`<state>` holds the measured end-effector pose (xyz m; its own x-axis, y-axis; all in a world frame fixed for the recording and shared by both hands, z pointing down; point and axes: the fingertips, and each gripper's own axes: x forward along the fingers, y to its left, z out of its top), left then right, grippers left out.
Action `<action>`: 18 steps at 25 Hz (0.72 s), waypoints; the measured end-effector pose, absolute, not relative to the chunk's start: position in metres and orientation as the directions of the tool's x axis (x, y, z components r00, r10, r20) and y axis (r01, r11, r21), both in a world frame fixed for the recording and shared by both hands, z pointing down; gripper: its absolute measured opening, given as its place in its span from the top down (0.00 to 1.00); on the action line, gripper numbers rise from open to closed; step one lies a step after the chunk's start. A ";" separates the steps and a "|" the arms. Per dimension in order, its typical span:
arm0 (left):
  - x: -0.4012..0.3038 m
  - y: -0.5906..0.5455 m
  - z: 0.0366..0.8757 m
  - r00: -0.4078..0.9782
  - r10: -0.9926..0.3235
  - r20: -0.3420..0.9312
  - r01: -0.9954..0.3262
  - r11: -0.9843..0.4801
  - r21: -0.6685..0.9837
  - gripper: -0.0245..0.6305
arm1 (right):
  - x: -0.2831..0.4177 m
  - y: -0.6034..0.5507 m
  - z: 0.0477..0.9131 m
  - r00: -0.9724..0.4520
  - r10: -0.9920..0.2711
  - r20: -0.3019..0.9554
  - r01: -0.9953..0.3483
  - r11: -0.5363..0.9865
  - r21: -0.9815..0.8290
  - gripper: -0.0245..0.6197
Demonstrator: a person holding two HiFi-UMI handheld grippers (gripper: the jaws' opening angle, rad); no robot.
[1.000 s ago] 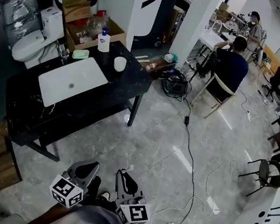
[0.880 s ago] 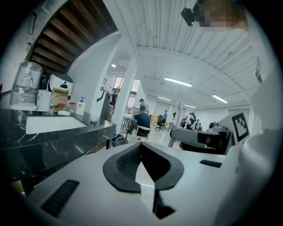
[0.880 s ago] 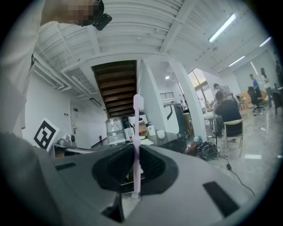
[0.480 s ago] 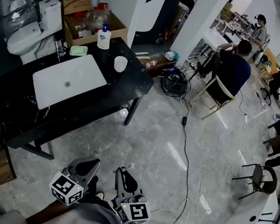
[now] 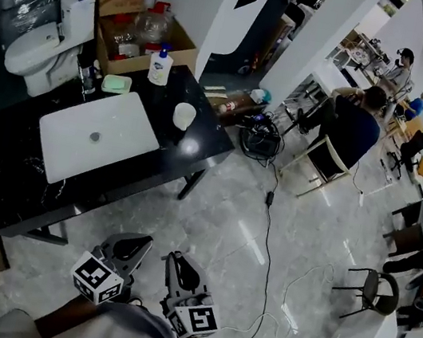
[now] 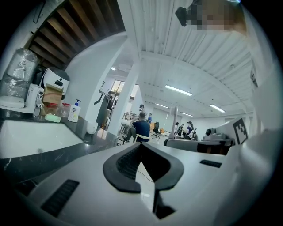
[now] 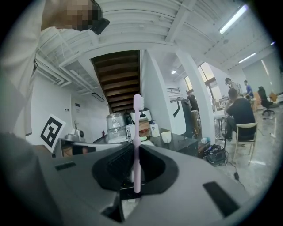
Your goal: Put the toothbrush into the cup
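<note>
Jaws of the right tool [image 7: 136,171] are squeezed tight on the toothbrush [image 7: 137,145]. The toothbrush is pale pink, thin and long. In the right gripper view it stands straight up and down, with its brush end at the top, above the tool, and its other end down between the black pads. The left tool [image 6: 141,165] has its jaws closed tip to tip, and it holds nothing; only floor shows through the gap behind the tips. In the head view the right tool [image 5: 176,266] and the left tool [image 5: 130,245] sit side by side, low and close to the person's body, over the grey floor [image 5: 237,209]. The cup [image 5: 184,115] is white and stands upright on the black desk [image 5: 204,140], well apart from both tools. It is just beside the white sink [image 5: 96,136]. A soap bottle [image 5: 160,66] stands near the back edge of the desk, and a cardboard box [image 5: 139,30] sits behind it.
</note>
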<state>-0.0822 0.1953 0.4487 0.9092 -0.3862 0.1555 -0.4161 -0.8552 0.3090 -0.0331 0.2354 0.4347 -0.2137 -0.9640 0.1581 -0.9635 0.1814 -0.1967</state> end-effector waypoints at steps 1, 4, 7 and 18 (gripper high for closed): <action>-0.083 0.186 0.448 0.910 -0.387 0.151 -0.415 -0.856 0.308 0.95 | -0.034 0.226 0.433 -0.219 -0.963 0.155 -0.964 0.189 -0.188 0.89; -0.085 0.158 0.443 0.911 -0.392 0.132 -0.413 -0.860 0.299 0.95 | -0.034 0.200 0.429 -0.231 -0.963 0.139 -0.964 0.207 -0.168 0.89; -0.088 0.134 0.440 0.911 -0.394 0.120 -0.412 -0.861 0.298 0.95 | -0.036 0.175 0.422 -0.233 -0.964 0.125 -0.964 0.212 -0.162 0.89; -0.087 0.094 0.447 0.931 -0.336 0.140 -0.364 -0.880 0.304 0.95 | -0.043 0.127 0.409 -0.223 -0.969 0.106 -0.965 0.205 -0.161 0.89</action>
<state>-0.0867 0.0939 0.4473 0.9312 -0.3364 0.1400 -0.3638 -0.8803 0.3044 -0.0434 0.1270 0.4087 -0.2229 -0.9691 0.1055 -0.9655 0.2045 -0.1613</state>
